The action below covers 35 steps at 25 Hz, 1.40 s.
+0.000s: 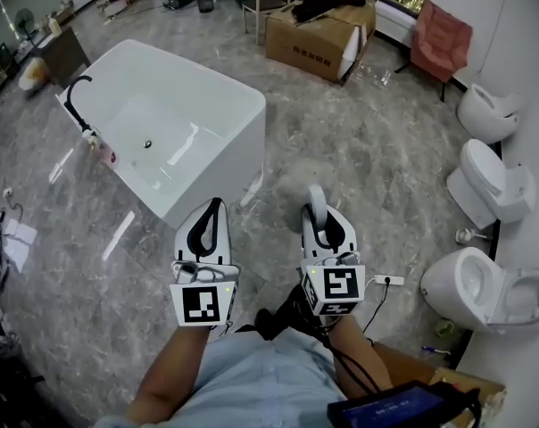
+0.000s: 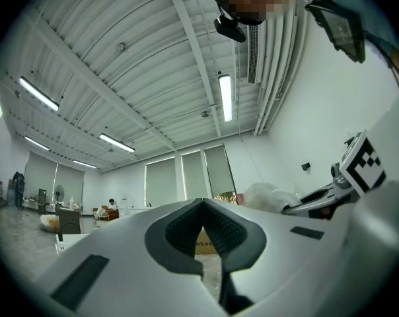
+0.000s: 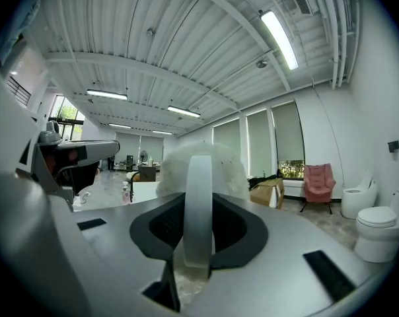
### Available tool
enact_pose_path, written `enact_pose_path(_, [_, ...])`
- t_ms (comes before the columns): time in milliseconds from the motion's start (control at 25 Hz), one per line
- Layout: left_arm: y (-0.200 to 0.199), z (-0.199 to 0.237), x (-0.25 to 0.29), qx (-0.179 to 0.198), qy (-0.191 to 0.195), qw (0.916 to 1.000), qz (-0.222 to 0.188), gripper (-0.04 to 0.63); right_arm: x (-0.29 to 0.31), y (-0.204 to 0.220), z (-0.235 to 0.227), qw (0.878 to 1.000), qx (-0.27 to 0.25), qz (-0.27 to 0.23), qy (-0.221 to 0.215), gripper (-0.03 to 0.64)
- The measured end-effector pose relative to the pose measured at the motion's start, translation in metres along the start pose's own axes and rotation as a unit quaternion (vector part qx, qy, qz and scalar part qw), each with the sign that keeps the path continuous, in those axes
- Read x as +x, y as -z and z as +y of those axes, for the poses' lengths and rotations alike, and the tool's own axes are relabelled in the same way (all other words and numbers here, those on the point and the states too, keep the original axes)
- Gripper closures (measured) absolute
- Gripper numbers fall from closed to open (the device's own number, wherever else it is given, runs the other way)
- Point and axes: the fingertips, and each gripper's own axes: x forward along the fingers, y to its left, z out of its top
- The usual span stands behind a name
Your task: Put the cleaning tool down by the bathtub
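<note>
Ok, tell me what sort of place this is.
Probably a bathroom-fixture showroom or test hall, not a home bathroom: a lone bathtub stands on open floor, three toilets sit in a row, and a cardboard box lies beyond.

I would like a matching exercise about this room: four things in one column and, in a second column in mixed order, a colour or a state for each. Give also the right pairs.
Things:
1. bathtub
2. cardboard box
3. chair
4. right gripper

Descriptions:
A. pink
B. shut on the handle of the cleaning tool
C. white, with a black tap at one end
D. brown, with a dark thing lying on top

Pairs: 1-C, 2-D, 3-A, 4-B
</note>
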Motion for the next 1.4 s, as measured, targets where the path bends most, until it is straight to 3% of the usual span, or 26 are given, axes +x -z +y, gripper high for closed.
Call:
enact_pose_path(320, [0.034, -0.012, 0.067, -0.002, 0.011, 0.9997, 0.021, 0.579, 0.059, 0.017, -0.046, 1.0, 0.014, 0.013, 0.0, 0.522])
enact_pose_path(840, [0.07, -0.023, 0.25, 0.019, 0.011, 0.9987, 0.046, 0.58, 0.222, 0.011, -0.15, 0.998, 0.043, 0.024, -0.03, 0.522])
enact_pose_path(1160, [0.077, -0.003, 0.3, 0.017, 0.006, 0.999, 0.041, 0.578, 0.275, 0.004, -0.155, 0.998, 0.034, 0.034, -0.038, 0.522])
enact_pose_path(1400, [0.112, 0.024, 0.318, 0.018, 0.037, 0.9972, 0.062, 0.578, 0.314, 0.027, -0.134, 0.997, 0.04, 0.059, -0.024, 0.522])
